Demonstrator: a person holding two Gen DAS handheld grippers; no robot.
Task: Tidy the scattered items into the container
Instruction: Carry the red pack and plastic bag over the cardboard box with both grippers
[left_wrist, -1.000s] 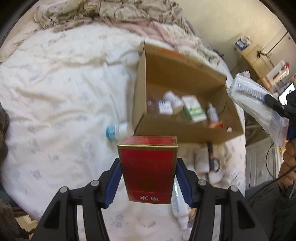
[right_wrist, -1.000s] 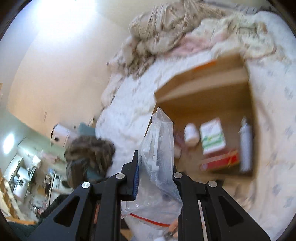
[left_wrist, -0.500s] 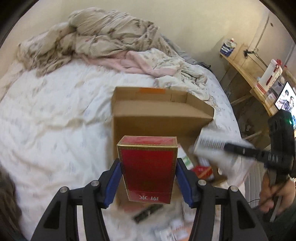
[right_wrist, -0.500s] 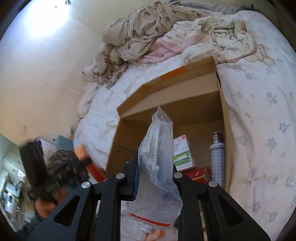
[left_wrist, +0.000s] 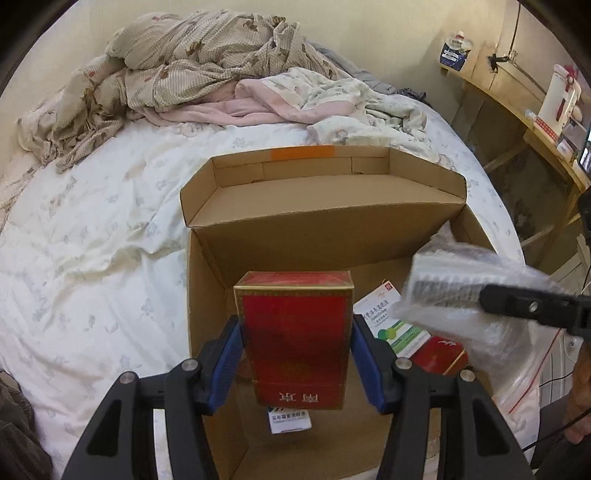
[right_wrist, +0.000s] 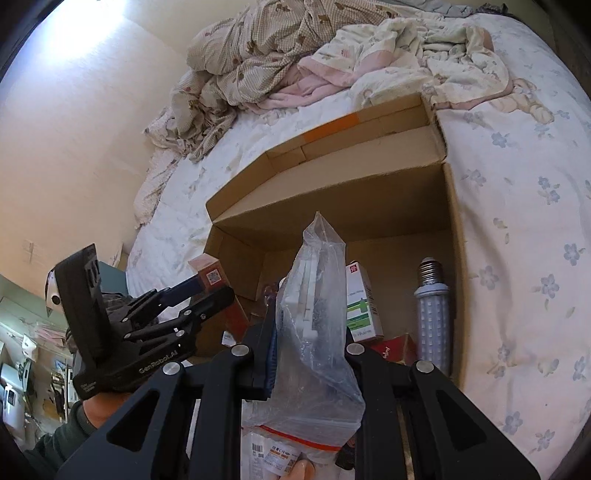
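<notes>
A: State of the left tool (left_wrist: 295, 354)?

B: Clenched on a red carton (left_wrist: 294, 336), held upright between the blue pads (left_wrist: 227, 363), above the near left part of the open cardboard box (left_wrist: 325, 225).

A: Right tool (right_wrist: 308, 354)?

B: Clenched on a clear plastic bag (right_wrist: 314, 332) holding white items. The bag stands upright over the near edge of the box.

A: Box location and contents?

B: The box rests on the bed (left_wrist: 92, 229), flaps open. Inside lie a green-and-white carton (right_wrist: 360, 306), an LED corn bulb (right_wrist: 432, 314) against the right wall, and a small red box (left_wrist: 437, 354). Crumpled bedding (left_wrist: 207, 70) lies at the far end.
</notes>
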